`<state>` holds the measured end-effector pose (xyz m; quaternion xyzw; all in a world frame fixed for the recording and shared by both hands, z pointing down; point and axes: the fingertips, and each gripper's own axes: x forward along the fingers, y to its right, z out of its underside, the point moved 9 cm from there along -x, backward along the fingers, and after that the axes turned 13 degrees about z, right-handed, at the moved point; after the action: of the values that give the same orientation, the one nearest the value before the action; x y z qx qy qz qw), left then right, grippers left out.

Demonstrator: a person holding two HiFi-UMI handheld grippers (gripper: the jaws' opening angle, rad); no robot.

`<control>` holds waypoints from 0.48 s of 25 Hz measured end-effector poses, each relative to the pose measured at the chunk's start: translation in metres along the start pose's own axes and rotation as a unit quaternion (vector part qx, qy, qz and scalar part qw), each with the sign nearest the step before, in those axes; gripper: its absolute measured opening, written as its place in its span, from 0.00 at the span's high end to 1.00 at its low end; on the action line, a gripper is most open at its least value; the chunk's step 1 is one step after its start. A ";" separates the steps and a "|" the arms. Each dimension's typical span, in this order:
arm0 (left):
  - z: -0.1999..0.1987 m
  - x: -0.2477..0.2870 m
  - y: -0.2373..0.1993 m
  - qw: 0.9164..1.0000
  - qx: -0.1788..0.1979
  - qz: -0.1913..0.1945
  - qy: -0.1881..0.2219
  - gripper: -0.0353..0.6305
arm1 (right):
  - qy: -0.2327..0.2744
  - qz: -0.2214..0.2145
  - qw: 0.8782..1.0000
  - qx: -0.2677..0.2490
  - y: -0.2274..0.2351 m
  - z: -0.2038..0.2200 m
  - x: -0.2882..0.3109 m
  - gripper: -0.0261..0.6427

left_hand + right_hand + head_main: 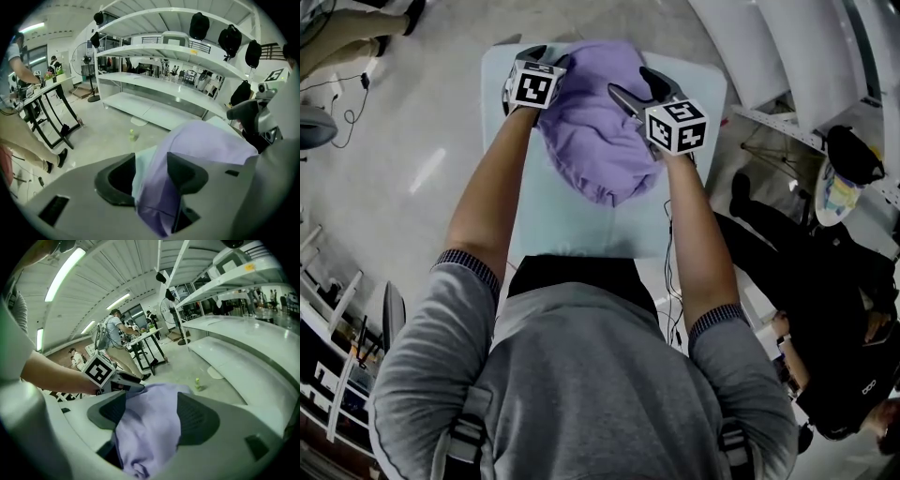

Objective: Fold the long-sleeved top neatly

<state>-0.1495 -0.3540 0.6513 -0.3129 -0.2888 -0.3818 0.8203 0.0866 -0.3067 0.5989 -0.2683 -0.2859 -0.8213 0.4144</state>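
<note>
Closest to me, at the bottom of the head view, is my own grey shirt [581,394]. My two bare forearms [487,216] run up from it toward the top of the frame.

My left tongs [150,174] stand spread. In the left gripper view the purple top [206,140] hangs down through the gap and lies against the pad on the right of the picture. A pale strip shows between the cloth and the other pad, so the pair is not pressing on it.

My right tongs [151,417] are pinching the top. In the right gripper view a bunched fold fills the whole gap and meets both pads, and its crumpled end hangs at the bottom centre of the frame.

In the head view the top sits as a rumpled heap at upper centre, on the pale surface [581,230]. The left tongs are at the heap's upper left edge and the right tongs at its upper right edge.

Beyond the surface, the left gripper view shows grey floor [93,136] with a small green bottle [132,135] standing on it. Further back, long white shelves [164,89] cross the middle of the frame, with dark bags [199,26] hung along the top. A standing fan [86,61] is at upper left, and a person [23,140] in beige trousers stands at the left edge.
</note>
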 end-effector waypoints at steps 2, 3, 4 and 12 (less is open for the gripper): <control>0.006 0.003 -0.001 1.000 -0.009 -0.008 -0.013 0.62 | -0.002 -0.002 1.000 0.001 0.001 0.002 0.001 0.42; 0.010 0.003 -0.002 1.000 -0.010 -0.013 -0.020 0.66 | -0.003 -0.002 1.000 0.001 0.000 0.003 0.001 0.42; 0.014 0.003 -0.002 0.999 -0.009 -0.018 -0.026 0.69 | -0.003 -0.003 1.000 0.001 0.000 0.004 0.001 0.42; 0.028 -0.019 0.007 0.999 -0.010 -0.044 -0.014 0.90 | 0.002 -0.004 1.000 -0.004 0.001 0.003 -0.013 0.42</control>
<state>-0.1607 -0.3219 0.6536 -0.3132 -0.3102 -0.4156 0.7955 0.0945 -0.2982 0.5929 -0.2670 -0.2831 -0.8244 0.4110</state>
